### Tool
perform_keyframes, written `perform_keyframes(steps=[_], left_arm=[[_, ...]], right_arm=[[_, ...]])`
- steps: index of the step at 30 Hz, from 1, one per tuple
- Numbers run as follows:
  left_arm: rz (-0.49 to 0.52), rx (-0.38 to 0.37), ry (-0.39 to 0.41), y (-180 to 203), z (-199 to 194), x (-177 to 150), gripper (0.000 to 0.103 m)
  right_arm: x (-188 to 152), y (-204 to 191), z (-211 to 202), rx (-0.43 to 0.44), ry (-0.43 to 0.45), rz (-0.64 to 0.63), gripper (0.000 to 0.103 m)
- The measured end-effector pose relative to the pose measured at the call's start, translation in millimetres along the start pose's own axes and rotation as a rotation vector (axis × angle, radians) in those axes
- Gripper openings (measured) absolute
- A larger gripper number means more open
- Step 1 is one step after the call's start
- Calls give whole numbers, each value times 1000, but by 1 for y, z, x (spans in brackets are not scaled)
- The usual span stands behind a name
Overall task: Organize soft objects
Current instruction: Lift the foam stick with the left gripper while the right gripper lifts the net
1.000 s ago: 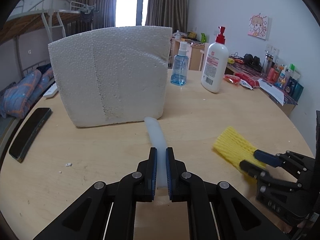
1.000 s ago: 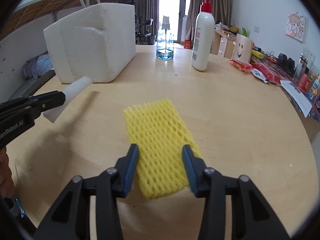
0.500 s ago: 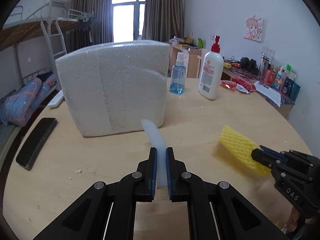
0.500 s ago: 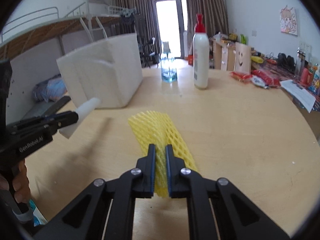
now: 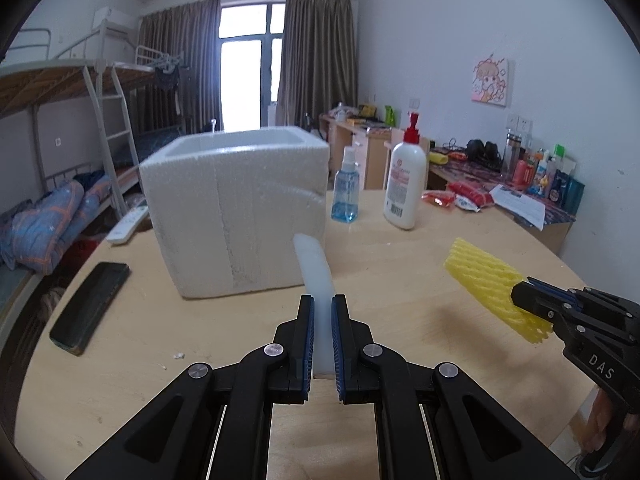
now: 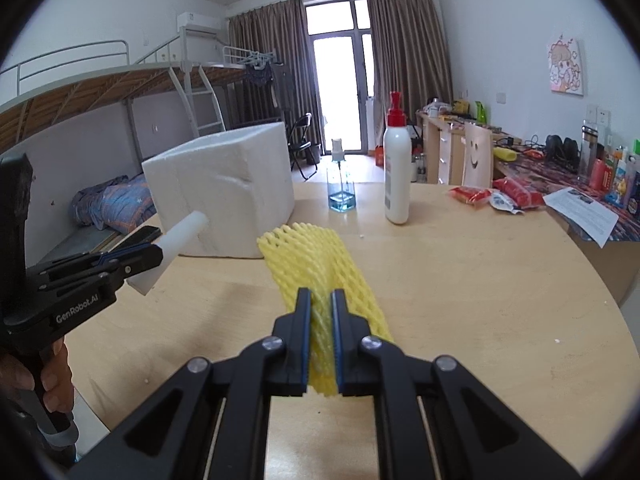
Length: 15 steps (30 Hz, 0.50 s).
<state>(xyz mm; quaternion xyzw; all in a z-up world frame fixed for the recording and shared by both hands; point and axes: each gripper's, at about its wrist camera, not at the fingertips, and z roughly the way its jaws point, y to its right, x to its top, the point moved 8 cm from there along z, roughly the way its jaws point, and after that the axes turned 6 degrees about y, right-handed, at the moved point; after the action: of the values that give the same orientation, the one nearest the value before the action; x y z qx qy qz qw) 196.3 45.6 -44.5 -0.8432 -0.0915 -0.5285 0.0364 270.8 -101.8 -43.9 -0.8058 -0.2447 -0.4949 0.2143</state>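
Left gripper [image 5: 322, 312]: jaws closed on a white foam strip [image 5: 316, 276], which projects forward toward the near wall of the foam box [image 5: 236, 216] — strip tip just short of the box, held above the table [image 5: 400, 272]. Right gripper [image 6: 321, 308]: jaws clamped on a yellow foam net [image 6: 316, 256], lifted clear of the table and fanned out ahead of the fingers. The box stands open-topped on the table, left of centre. Behind it — a blue spray bottle [image 5: 345, 196] and a white pump bottle [image 5: 404, 184], upright, side by side. A phone [image 5: 91, 306] lies flat at the left edge.
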Motion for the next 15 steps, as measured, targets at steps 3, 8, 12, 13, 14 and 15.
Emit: perform_keyframes(steps=[3, 8, 12, 13, 14, 15], left_arm=[[3, 0, 23, 0, -9, 3, 9], [3, -5, 46, -2, -18, 4, 9], [8, -17, 84, -3, -30, 7, 9], [11, -22, 98, -4, -34, 9, 9], [17, -22, 113, -3, -39, 11, 9], [23, -14, 121, -4, -43, 12, 9]], right_arm=[[4, -2, -7, 21, 22, 14, 12], [9, -8, -20, 22, 64, 3, 12], [13, -12, -30, 18, 94, -5, 12], [15, -14, -34, 19, 104, -12, 12], [16, -15, -37, 19, 112, -16, 12], [16, -16, -39, 19, 116, -18, 12]])
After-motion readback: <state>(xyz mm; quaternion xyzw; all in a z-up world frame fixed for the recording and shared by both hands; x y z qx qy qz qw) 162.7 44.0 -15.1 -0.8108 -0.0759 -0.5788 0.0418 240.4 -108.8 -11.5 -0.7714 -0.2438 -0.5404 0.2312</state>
